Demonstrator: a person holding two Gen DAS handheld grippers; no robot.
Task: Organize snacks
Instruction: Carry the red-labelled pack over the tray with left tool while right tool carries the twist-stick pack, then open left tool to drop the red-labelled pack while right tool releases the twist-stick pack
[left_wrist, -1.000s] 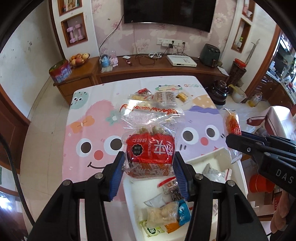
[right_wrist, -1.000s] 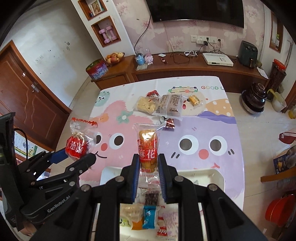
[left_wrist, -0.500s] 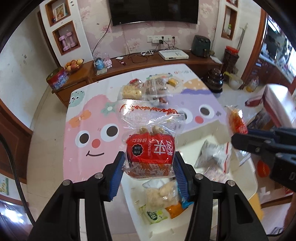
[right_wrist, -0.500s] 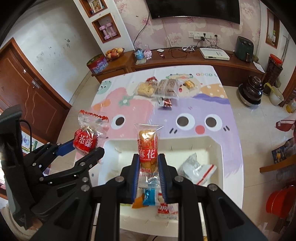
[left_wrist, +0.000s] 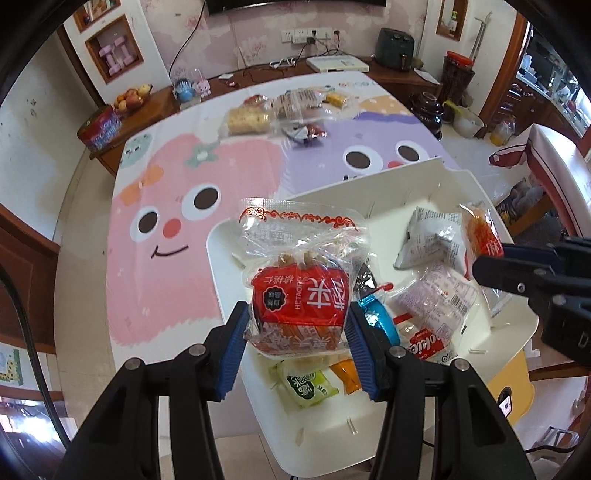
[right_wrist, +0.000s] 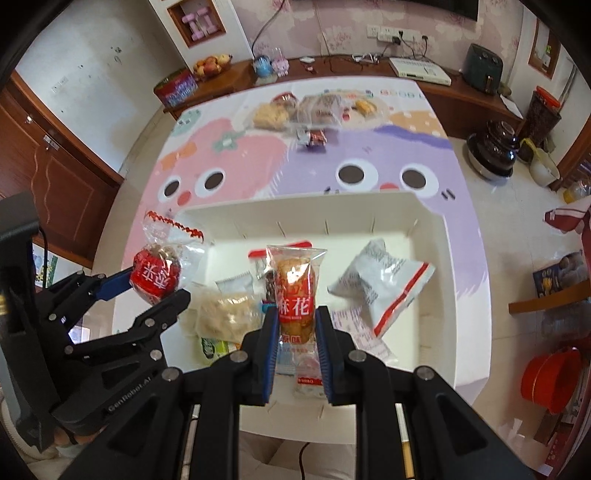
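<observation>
Two snack packets gripped, both above white bin (right_wrist: 436, 221) at table's (left_wrist: 166, 295) near edge: left gripper (left_wrist: 297, 332) clenched on red walnut-snack bag (left_wrist: 301, 295), right gripper (right_wrist: 298, 332) clenched on slim twisted-dough packet (right_wrist: 295, 291). Light, crinkly, slippery film, probably brittle inside; best pinched mid-body. Cartoon tablecloth, more snacks (right_wrist: 314, 109) at far edge, wooden sideboard (right_wrist: 332, 74) beyond.
</observation>
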